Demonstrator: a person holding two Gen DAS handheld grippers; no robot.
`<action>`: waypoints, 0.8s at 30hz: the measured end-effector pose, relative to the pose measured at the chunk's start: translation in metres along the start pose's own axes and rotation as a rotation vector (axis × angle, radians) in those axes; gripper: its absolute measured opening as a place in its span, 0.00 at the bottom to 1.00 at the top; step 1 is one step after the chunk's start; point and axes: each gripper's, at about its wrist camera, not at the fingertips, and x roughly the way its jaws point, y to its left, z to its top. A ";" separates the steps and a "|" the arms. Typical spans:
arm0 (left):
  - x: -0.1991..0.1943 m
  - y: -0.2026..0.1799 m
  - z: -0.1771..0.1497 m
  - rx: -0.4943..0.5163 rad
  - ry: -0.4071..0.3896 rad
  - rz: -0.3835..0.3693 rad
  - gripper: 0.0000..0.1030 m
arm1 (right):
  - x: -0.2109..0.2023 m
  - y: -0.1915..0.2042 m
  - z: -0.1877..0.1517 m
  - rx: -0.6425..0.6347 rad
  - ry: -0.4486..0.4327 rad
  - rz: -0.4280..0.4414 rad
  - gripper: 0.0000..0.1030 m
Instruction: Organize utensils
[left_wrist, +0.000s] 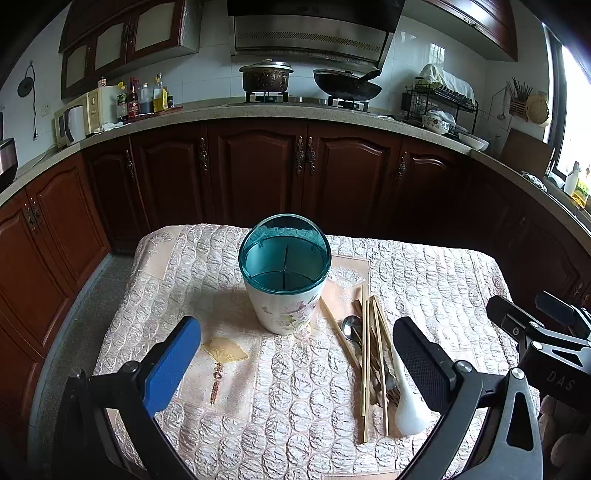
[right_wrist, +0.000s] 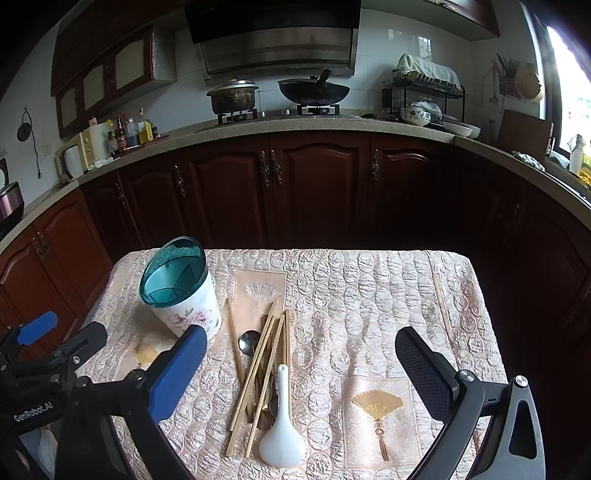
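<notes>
- The left gripper (left_wrist: 297, 354) is hovering above the table's near edge with its jaws spread wide and nothing between them.
- The right gripper (right_wrist: 301, 369) is hanging just beside it, equally wide and unloaded.
- The utensil holder (left_wrist: 284, 275), white and floral with a teal divided insert, is standing upright on the quilted tablecloth (left_wrist: 424, 280).
- Just right of it, chopsticks (right_wrist: 264, 363), a metal spoon (right_wrist: 249, 341) and a white ceramic spoon (right_wrist: 282, 435) are lying piled together.
</notes>
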 end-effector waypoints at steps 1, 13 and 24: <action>0.000 0.000 0.000 -0.003 -0.001 -0.001 1.00 | 0.001 0.000 0.000 0.000 0.002 -0.001 1.00; 0.008 0.000 -0.002 -0.006 0.019 0.000 1.00 | 0.008 -0.002 -0.002 -0.001 0.019 -0.002 1.00; 0.018 -0.002 -0.005 -0.001 0.047 0.000 1.00 | 0.018 -0.006 -0.003 0.001 0.034 -0.008 1.00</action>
